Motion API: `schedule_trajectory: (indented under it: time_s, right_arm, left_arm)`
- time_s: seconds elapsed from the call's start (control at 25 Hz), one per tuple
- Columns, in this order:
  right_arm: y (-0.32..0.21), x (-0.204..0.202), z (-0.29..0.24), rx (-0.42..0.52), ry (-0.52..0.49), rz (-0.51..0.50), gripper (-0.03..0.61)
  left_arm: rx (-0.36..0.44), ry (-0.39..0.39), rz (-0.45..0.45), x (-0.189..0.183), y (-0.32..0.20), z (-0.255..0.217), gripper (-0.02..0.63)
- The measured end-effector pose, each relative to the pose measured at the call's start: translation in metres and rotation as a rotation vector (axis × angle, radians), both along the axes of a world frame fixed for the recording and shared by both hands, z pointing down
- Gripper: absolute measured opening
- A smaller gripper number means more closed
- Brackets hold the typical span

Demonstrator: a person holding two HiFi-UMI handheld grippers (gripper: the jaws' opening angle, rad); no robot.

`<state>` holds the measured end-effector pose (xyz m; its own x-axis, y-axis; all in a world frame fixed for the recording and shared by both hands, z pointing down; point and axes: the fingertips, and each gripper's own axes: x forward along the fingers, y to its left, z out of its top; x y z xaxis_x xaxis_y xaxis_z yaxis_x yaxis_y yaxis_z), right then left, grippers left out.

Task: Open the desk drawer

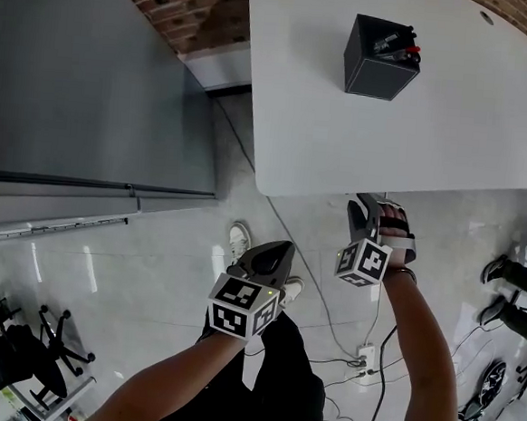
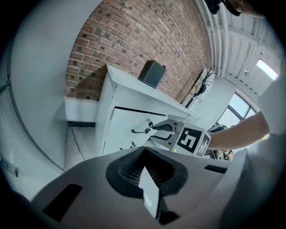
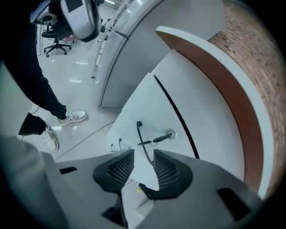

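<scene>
A white desk (image 1: 343, 120) carries a black box (image 1: 380, 58). Under it stands a white drawer unit (image 2: 127, 120) whose drawer front (image 3: 134, 107) is flush with the unit. That front bears a thin black handle (image 3: 142, 138) and a key (image 3: 161, 137) in its lock. My right gripper (image 3: 144, 154) is open, and the handle runs into the gap between its pads without either pad pressing on it. The head view shows the right gripper (image 1: 379, 208) just below the desk edge. My left gripper (image 1: 283, 249) hangs lower left, away from the drawer, its tips (image 2: 144, 152) together on nothing.
A grey curved wall (image 1: 84, 73) stands at the left, with brick wall (image 1: 193, 9) behind it. Cables and a power strip (image 1: 365, 358) lie on the floor by my feet. Office chairs (image 1: 54, 334) stand at the lower left.
</scene>
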<state>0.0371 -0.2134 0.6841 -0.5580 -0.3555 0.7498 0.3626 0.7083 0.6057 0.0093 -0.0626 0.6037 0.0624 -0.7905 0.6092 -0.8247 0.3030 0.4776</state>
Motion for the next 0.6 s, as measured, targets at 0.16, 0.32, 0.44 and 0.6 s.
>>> schedule_trajectory:
  time_s: [0.16, 0.32, 0.44, 0.6]
  right_arm:
    - [-0.007, -0.008, 0.008, 0.058, 0.015, -0.053, 0.13]
    - [-0.009, -0.013, 0.014, 0.105, 0.037, -0.099, 0.136]
    - [-0.012, -0.018, 0.02, 0.142, 0.057, -0.144, 0.135]
    - [-0.014, -0.023, 0.028, 0.179, 0.072, -0.196, 0.133]
  left_arm:
    - [-0.003, 0.011, -0.026, -0.004, -0.002, 0.014, 0.005]
    - [-0.007, 0.026, -0.039, 0.0, -0.004, 0.025, 0.005]
    - [-0.002, 0.033, -0.047, 0.002, -0.008, 0.03, 0.005]
    - [-0.002, 0.046, -0.062, 0.004, -0.006, 0.036, 0.005]
